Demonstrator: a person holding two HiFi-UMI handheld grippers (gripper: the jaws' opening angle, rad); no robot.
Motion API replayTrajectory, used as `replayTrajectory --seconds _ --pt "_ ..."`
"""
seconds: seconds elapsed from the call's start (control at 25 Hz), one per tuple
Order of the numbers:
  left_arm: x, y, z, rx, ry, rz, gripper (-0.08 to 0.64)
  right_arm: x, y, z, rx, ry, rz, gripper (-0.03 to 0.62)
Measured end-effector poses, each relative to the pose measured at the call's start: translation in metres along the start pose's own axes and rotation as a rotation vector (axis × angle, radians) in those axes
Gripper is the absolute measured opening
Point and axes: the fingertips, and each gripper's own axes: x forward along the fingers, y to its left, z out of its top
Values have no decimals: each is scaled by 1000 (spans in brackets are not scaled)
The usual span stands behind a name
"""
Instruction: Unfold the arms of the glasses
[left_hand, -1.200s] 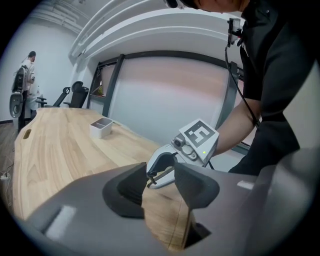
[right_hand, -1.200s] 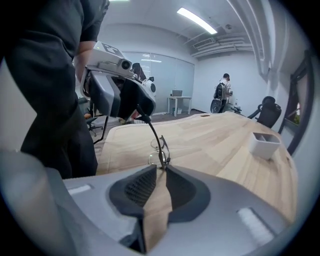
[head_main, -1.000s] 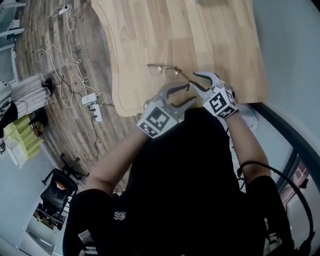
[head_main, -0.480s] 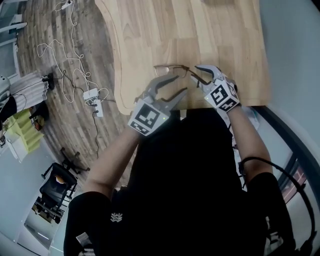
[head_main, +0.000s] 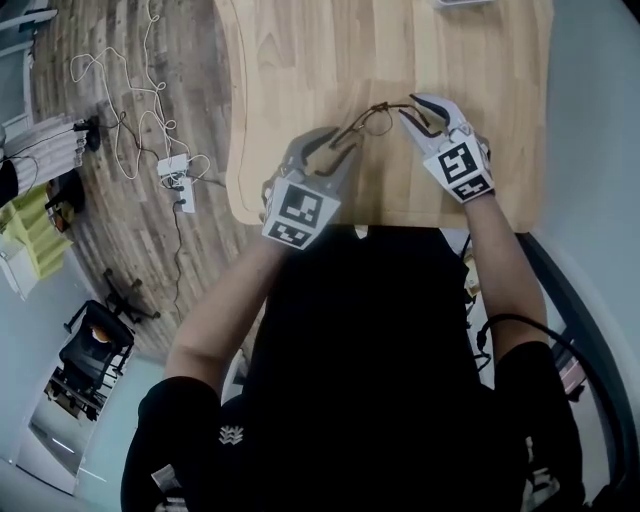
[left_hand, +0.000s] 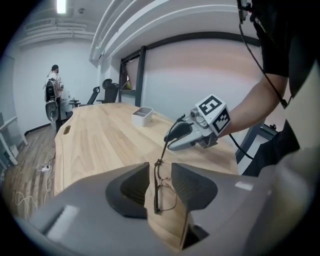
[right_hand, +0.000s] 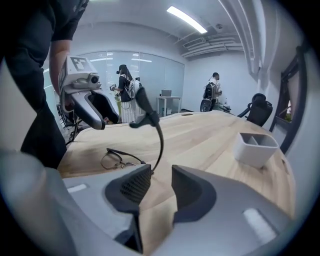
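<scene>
The left gripper (left_hand: 160, 168) has its jaws part-way in, and they have just been closing. The front of the glasses (left_hand: 165, 196) shows edge-on in the gap between the pads, but I cannot see the pads pressing on it yet. The right gripper (right_hand: 161, 171) is spread wide with nothing between its pads. The foot of the raised arm (right_hand: 159, 137) sits just off the tip of one pad. The glasses lie on the bench (left_hand: 95, 145) between the two grippers, a little in from the edge nearest the person. That one arm stands up in a curve with its thick tip in the air.

The nearest risk is at the left pads. The frame looks like thin wire, so a squeeze landing on a lens instead of the rim could twist the front or push the lens out. If one pad touches first, the glasses will likely skid or tip on the smooth wood and leave the gap.

I cannot tell where the second arm lies. If it is folded behind the front, the left pads may trap it shut.

On the right side, the upright arm is a slim target for wide jaws. A pad could knock it sideways, dragging the front out of the left gripper or forcing the hinge past its stop.
</scene>
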Motion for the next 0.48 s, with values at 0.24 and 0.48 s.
replayTrajectory --seconds 0.24,0.48 --pt "26 10 -26 -26 97 -41 135 -12 22 -9 64 5 17 121" --pt "62 6 -41 -38 200 -100 135 -26 46 -40 149 28 0 121"
